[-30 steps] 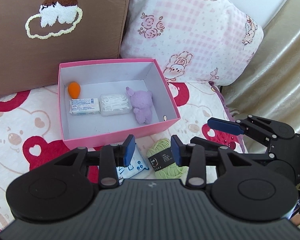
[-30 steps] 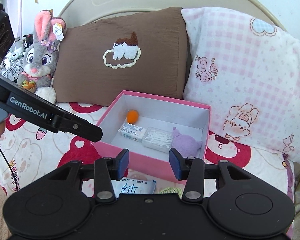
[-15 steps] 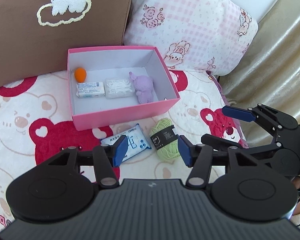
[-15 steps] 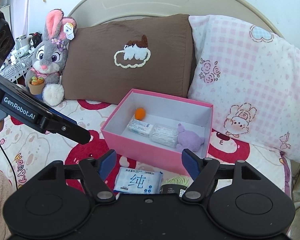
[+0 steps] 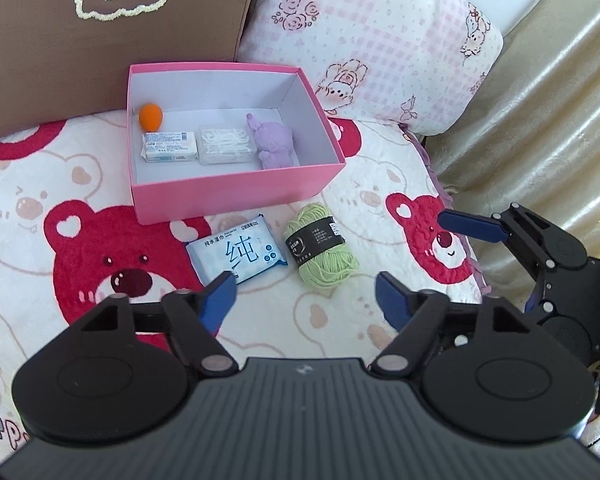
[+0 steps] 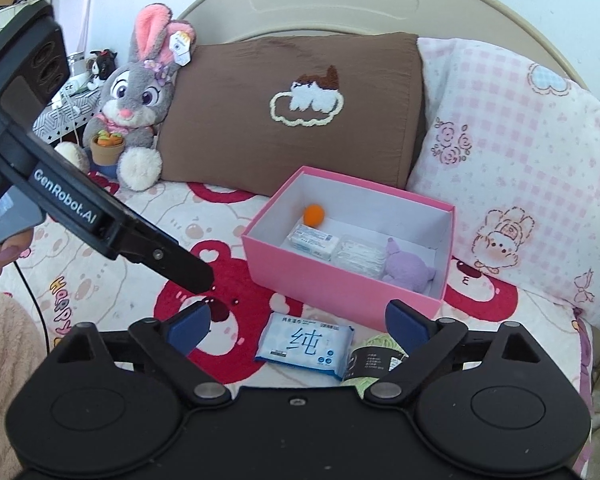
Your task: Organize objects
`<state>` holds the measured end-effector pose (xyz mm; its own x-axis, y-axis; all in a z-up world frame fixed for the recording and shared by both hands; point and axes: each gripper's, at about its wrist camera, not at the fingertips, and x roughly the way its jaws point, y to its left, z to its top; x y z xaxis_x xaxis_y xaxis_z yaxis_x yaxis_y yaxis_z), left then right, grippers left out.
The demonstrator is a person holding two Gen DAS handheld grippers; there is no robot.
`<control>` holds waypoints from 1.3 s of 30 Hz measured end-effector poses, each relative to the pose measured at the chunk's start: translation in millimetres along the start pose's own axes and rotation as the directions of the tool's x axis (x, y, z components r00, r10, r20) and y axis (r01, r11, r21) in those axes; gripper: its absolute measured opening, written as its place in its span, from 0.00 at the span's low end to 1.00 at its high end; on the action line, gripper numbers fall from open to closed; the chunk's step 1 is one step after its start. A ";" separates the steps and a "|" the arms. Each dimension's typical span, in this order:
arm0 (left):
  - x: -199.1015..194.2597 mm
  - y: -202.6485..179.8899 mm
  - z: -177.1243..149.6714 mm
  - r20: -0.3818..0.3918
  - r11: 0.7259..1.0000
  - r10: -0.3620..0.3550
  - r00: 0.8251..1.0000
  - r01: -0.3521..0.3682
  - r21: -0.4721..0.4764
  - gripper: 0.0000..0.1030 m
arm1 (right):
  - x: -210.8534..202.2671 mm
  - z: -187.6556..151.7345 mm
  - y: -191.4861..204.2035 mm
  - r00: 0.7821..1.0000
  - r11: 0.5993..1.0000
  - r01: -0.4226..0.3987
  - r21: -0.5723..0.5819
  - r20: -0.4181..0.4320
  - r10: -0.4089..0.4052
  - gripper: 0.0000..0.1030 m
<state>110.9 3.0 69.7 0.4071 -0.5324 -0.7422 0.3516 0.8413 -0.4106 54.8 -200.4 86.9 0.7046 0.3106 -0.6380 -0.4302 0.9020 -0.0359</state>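
A pink box (image 5: 236, 196) (image 6: 340, 288) sits on the bed and holds an orange ball (image 5: 151, 116), a white packet (image 5: 170, 147), a clear case (image 5: 226, 144) and a purple plush (image 5: 274, 142). In front of the box lie a blue wipes pack (image 5: 238, 254) (image 6: 306, 344) and a green yarn ball (image 5: 320, 250) (image 6: 374, 354). My left gripper (image 5: 304, 300) is open and empty, just short of the wipes and yarn. My right gripper (image 6: 298, 328) is open and empty above the wipes pack. It also shows in the left wrist view (image 5: 424, 260).
A brown pillow (image 6: 296, 112) and a pink checked pillow (image 6: 520, 152) lean behind the box. A grey rabbit plush (image 6: 136, 96) sits at the back left. A beige curtain (image 5: 548, 112) hangs at the right of the bed. The bear-print blanket (image 5: 60, 184) covers the bed.
Both grippers have pulled back from the box and opened their jaws wide. The wipes pack and yarn ball now show fully in front of them.
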 end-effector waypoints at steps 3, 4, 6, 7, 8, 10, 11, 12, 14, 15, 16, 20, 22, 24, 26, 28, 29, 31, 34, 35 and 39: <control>8.2 6.3 -6.7 -0.012 1.000 0.009 1.000 -0.010 -0.029 0.86 | 6.7 -11.3 3.8 1.000 1.000 -0.020 0.009 -0.008 0.020 0.94; 11.1 8.9 -8.7 -0.018 0.999 0.012 1.000 -0.013 -0.037 0.87 | 10.4 -15.3 4.5 0.999 0.999 -0.030 0.016 -0.015 0.030 0.94; 17.0 14.0 -12.5 -0.022 0.998 0.025 0.999 -0.026 -0.051 0.91 | 17.1 -23.1 6.3 0.998 0.998 -0.049 0.028 -0.027 0.049 0.94; 19.7 16.3 -14.3 -0.020 0.998 0.031 0.999 -0.032 -0.054 0.92 | 20.7 -26.7 7.6 0.998 0.998 -0.057 0.030 -0.031 0.058 0.94; 22.5 18.3 -15.9 -0.016 0.998 0.039 0.999 -0.039 -0.056 0.93 | 24.4 -30.1 9.4 0.997 0.998 -0.063 0.030 -0.037 0.065 0.94; 29.1 23.7 -18.4 -0.012 0.997 0.046 0.999 -0.047 -0.067 0.93 | 31.7 -35.1 13.1 0.996 0.997 -0.077 0.028 -0.039 0.078 0.94; 32.5 26.8 -19.2 -0.010 0.996 0.046 0.999 -0.047 -0.077 0.93 | 35.2 -36.7 14.8 0.996 0.996 -0.080 0.030 -0.037 0.081 0.94; 35.9 30.2 -20.3 -0.005 0.995 0.043 0.999 -0.044 -0.090 0.93 | 38.9 -37.8 15.7 0.996 0.996 -0.084 0.035 -0.039 0.086 0.94; 42.2 36.6 -22.6 0.011 0.994 0.041 0.999 -0.040 -0.103 0.93 | 47.1 -38.7 17.0 0.994 0.995 -0.094 0.041 -0.046 0.096 0.94; 45.5 40.1 -23.7 0.017 0.993 0.045 0.999 -0.042 -0.114 0.93 | 51.1 -38.7 17.5 0.994 0.995 -0.094 0.043 -0.049 0.096 0.94; 49.0 44.4 -24.4 0.020 0.991 0.048 0.999 -0.045 -0.127 0.93 | 54.9 -38.8 17.6 0.994 0.995 -0.092 0.046 -0.052 0.094 0.94; 61.2 60.4 -27.8 0.045 0.986 0.050 0.998 -0.042 -0.159 0.93 | 72.9 -38.9 16.5 0.993 0.994 -0.093 0.064 -0.071 0.097 0.94; 68.0 66.7 -29.3 0.048 0.986 0.057 0.997 -0.049 -0.161 0.93 | 83.8 -38.8 16.0 0.992 0.994 -0.081 0.076 -0.091 0.088 0.94; 75.6 72.0 -30.5 0.042 0.986 0.068 0.997 -0.061 -0.158 0.93 | 94.8 -38.6 15.2 0.991 0.993 -0.069 0.099 -0.109 0.080 0.94; 82.5 77.7 -31.9 0.040 0.986 0.064 0.997 -0.057 -0.158 0.93 | 105.8 -38.1 14.0 0.988 0.990 -0.075 0.121 -0.128 0.091 0.94; 88.1 83.8 -33.4 0.049 0.983 0.066 0.997 -0.056 -0.174 0.93 | 117.5 -38.2 14.7 0.985 0.989 -0.075 0.126 -0.147 0.093 0.94; 90.3 87.7 -33.9 0.060 0.980 0.072 0.996 -0.059 -0.191 0.93 | 123.7 -38.4 16.0 0.984 0.991 -0.066 0.120 -0.160 0.084 0.94; 94.2 94.3 -35.0 0.087 0.975 0.097 0.991 -0.077 -0.209 0.93 | 135.5 -40.5 18.1 0.983 0.993 -0.041 0.106 -0.174 0.059 0.94; 102.5 103.1 -35.4 0.092 0.975 0.103 0.990 -0.082 -0.208 0.92 | 150.5 -45.5 15.4 0.984 0.990 -0.012 0.138 -0.175 0.036 0.94; 105.5 106.6 -35.7 0.092 0.973 0.108 0.990 -0.086 -0.215 0.91 | 154.8 -48.4 12.8 0.985 0.987 -0.002 0.164 -0.171 0.031 0.94; 118.7 117.0 -35.9 0.085 0.970 0.106 0.991 -0.085 -0.228 0.90 | 168.3 -66.3 3.7 0.990 0.965 0.022 0.262 -0.143 0.016 0.94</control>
<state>170.2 41.6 -85.5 0.5123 -0.4458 -0.7340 0.1148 0.8826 -0.4560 134.4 -164.6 -71.6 0.6100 0.2789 -0.7417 -0.2513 0.9558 0.1527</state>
